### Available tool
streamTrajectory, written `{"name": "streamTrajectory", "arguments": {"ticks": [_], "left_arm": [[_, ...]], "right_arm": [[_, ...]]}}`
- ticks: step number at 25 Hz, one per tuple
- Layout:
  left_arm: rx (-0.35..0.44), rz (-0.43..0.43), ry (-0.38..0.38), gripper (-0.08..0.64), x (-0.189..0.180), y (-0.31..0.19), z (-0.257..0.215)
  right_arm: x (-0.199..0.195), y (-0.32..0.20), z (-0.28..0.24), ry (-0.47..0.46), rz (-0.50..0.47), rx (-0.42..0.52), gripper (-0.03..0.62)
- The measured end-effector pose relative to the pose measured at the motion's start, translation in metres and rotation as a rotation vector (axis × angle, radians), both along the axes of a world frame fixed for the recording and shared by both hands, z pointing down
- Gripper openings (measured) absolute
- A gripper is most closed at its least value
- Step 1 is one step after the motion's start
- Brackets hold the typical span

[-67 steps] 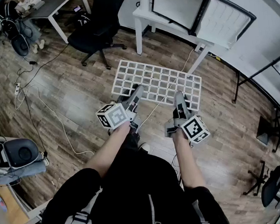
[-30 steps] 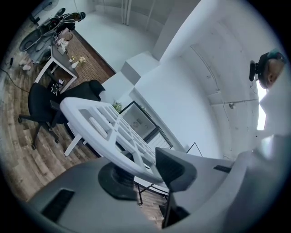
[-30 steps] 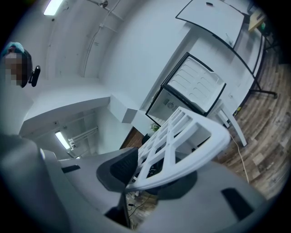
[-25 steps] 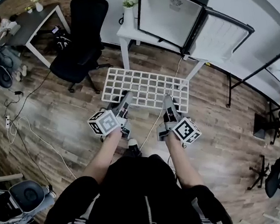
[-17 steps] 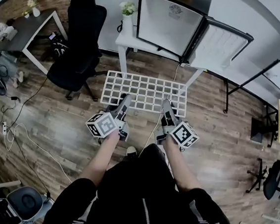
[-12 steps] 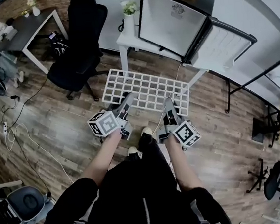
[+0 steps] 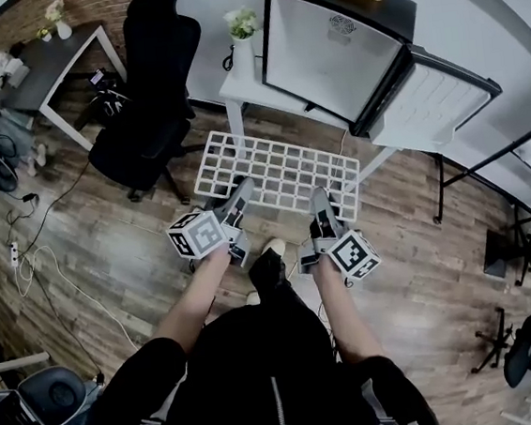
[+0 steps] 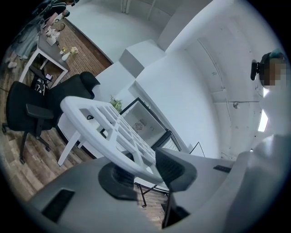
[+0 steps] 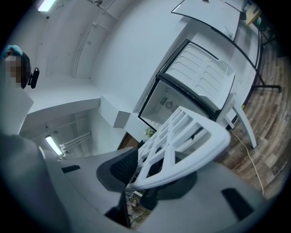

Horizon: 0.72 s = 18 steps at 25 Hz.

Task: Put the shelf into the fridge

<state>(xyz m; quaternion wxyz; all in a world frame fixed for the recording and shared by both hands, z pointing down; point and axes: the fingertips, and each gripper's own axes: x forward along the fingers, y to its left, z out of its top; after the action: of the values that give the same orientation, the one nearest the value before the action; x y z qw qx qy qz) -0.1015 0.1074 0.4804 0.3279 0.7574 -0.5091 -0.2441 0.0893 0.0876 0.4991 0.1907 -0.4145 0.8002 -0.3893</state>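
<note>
The white grid shelf (image 7: 278,171) hangs level above the wood floor, carried at its near edge by both grippers. My left gripper (image 7: 237,195) is shut on the shelf's near-left rim, and the shelf (image 8: 107,129) runs between its jaws in the left gripper view. My right gripper (image 7: 320,201) is shut on the near-right rim, with the shelf (image 9: 182,145) pinched in the right gripper view. Ahead stands the small black fridge (image 7: 329,54) on a white table (image 7: 238,85), its door (image 7: 423,96) swung open to the right. The fridge (image 9: 175,104) interior looks white.
A black office chair (image 7: 145,97) stands left of the white table, close to the shelf's left end. A vase of flowers (image 7: 240,30) sits on the table beside the fridge. A grey desk (image 7: 39,75) is at the far left. Cables (image 7: 38,245) trail over the floor.
I have carried the shelf closer to the fridge and table, both grippers keeping their hold. The person's foot has stepped forward under the shelf.
</note>
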Motion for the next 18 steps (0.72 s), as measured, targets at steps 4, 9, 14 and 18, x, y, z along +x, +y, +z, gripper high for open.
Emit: {"name": "streamTrajectory", "arguments": {"ticks": [4,9,14,18], "left_arm": [[-0.008,0.017,-0.008,0.126,-0.004,-0.043,0.002],[-0.024,0.039,-0.017,0.126,-0.001,-0.099,0.004],[-0.035,0.061,-0.023,0.126,0.004,-0.155,0.002],[-0.046,0.081,-0.030,0.126,0.008,-0.198,0.005]], "right_arm": [[-0.003,-0.039,0.003,-0.003,0.014,-0.008,0.127],[0.000,-0.091,0.007,-0.007,0.036,-0.021,0.127],[0.003,-0.140,0.011,-0.027,0.049,-0.042,0.126],[0.009,-0.181,0.014,-0.023,0.072,-0.046,0.127]]}}
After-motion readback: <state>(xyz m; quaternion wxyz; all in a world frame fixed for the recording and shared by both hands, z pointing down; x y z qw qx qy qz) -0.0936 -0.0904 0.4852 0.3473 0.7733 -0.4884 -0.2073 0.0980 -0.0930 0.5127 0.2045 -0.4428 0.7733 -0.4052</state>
